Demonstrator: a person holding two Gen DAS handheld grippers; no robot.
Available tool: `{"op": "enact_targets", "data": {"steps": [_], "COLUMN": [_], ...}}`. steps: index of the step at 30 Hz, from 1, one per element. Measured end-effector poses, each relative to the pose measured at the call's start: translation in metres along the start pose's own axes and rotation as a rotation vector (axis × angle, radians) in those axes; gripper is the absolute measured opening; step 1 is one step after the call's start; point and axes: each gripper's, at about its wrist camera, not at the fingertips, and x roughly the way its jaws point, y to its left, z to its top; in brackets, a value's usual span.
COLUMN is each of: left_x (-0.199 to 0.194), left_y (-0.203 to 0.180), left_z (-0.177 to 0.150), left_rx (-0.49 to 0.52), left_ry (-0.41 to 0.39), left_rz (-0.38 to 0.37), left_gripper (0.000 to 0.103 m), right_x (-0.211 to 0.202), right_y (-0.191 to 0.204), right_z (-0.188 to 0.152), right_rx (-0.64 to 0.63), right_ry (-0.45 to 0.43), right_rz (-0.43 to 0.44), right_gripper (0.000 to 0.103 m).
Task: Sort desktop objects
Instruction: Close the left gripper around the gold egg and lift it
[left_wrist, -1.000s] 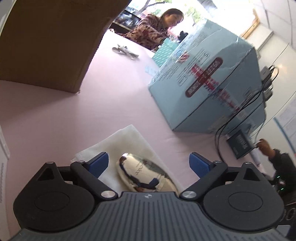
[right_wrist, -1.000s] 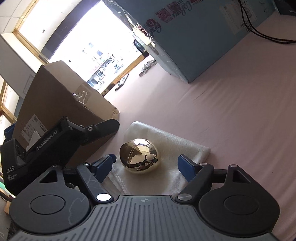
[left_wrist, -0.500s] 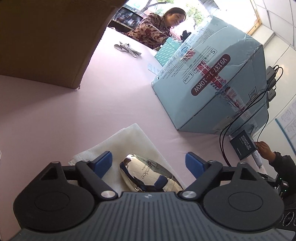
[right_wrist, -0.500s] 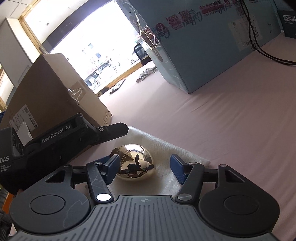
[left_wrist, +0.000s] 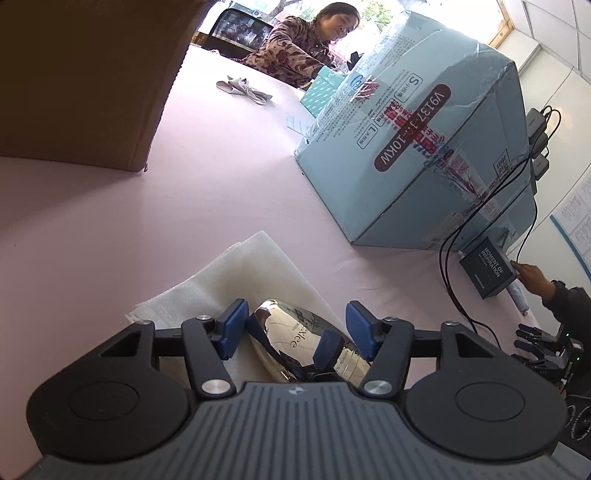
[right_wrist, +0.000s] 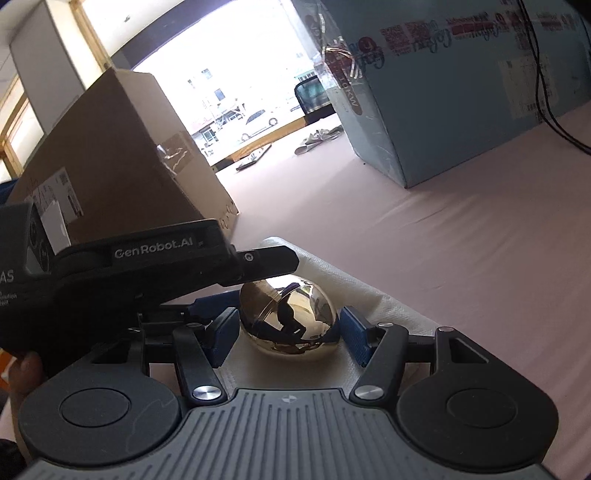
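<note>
I am positioning both grippers around one object: a mirror-finished metallic egg (right_wrist: 289, 318) that is lying on a folded white cloth (left_wrist: 236, 273) on the pink worktop (left_wrist: 110, 221).

My right gripper (right_wrist: 286, 338) is bracketing the egg, with one blue pad at each side. The pads are sitting just beside the shell; whether they are touching it I cannot tell, so the jaws are reading as narrowed but not confirmed clamped.

My left gripper (left_wrist: 295, 330) is straddling the same egg (seen here as an elongated chrome form (left_wrist: 306, 343) with printed lettering). A clear gap is showing between each blue pad and the shell, so these jaws are standing open. In the right wrist view, the left gripper's black body (right_wrist: 147, 266) is reaching over the egg from the left.

A brown cardboard box (right_wrist: 110, 155) is standing on the worktop beyond the cloth on one side, and a large light-blue carton (left_wrist: 424, 147) is standing well apart on the other. Black cables (left_wrist: 480, 221) are trailing down beside the carton.
</note>
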Motion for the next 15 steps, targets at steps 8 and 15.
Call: {"op": "enact_targets", "data": {"steps": [8, 15], "left_x": [-0.001, -0.002], "left_y": [-0.004, -0.002], "left_z": [-0.003, -0.002], "left_rx": [0.048, 0.042], "left_ry": [-0.003, 0.007], "left_rz": [0.019, 0.013], "left_gripper": [0.054, 0.054], "right_x": [0.004, 0.009], "right_y": [0.013, 0.026], "right_z": [-0.004, -0.009], "right_rx": [-0.12, -0.242], "right_ry": [0.016, 0.038], "right_rz": [-0.041, -0.086], "right_gripper": [0.062, 0.061]}}
